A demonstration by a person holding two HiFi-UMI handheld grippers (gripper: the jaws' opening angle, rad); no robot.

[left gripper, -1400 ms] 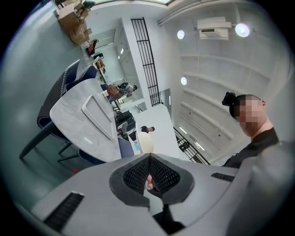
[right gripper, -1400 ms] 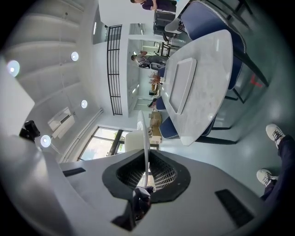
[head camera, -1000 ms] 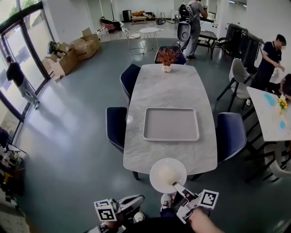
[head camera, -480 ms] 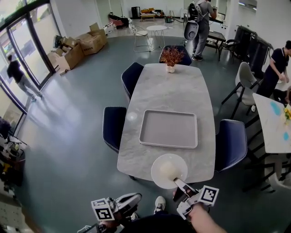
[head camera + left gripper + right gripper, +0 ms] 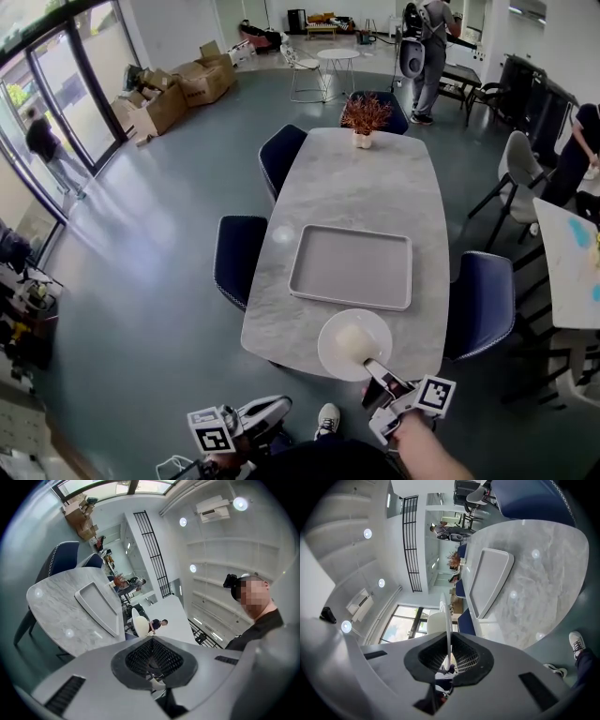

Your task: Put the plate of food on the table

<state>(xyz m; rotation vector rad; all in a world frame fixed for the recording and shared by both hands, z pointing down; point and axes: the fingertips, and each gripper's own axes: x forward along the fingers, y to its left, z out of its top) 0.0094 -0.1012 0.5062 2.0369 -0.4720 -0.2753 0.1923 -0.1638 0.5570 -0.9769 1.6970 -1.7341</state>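
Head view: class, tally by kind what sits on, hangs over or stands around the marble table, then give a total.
Blue chairs: 4
Tray: 1
Potted plant: 1
Plate: 1
Total: 7

Table (image 5: 375, 187): we see a long grey marble top.
Tray (image 5: 351, 267): we see it flat on the near half.
Plant (image 5: 365, 117): we see it at the far end.

No legible text, labels, brands or numbers on anything in view
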